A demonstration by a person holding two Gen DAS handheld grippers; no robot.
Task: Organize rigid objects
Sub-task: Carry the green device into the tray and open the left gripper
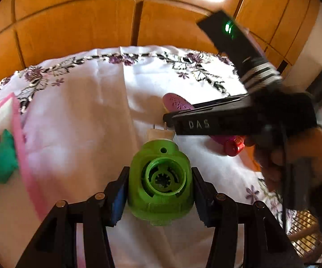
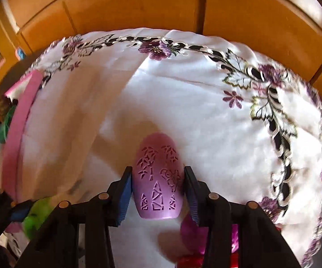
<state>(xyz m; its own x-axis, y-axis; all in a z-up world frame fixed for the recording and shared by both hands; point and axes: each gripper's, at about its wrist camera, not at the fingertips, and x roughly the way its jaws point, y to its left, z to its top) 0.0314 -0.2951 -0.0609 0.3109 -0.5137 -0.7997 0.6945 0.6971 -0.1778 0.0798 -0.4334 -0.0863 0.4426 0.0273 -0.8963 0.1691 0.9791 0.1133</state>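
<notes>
L gripper (image 1: 159,192) is clenched on a green plug-in device (image 1: 160,184), its prongs pointing away, held above the cloth-covered desk (image 1: 89,120) w/ the pink-rimmed box (image 1: 19,134) off at the desk's left edge. R gripper (image 2: 157,192) grasps a lilac perforated oval case (image 2: 157,178) by its sides over mid-desk, a magenta bottle w/ red cap (image 1: 232,146) lying just beneath/behind it. Risk, as I judge it: both loads sit close together so the grippers could knock each other, and the case's smooth curved sides could squirt out of the jaws if squeezed unevenly.
</notes>
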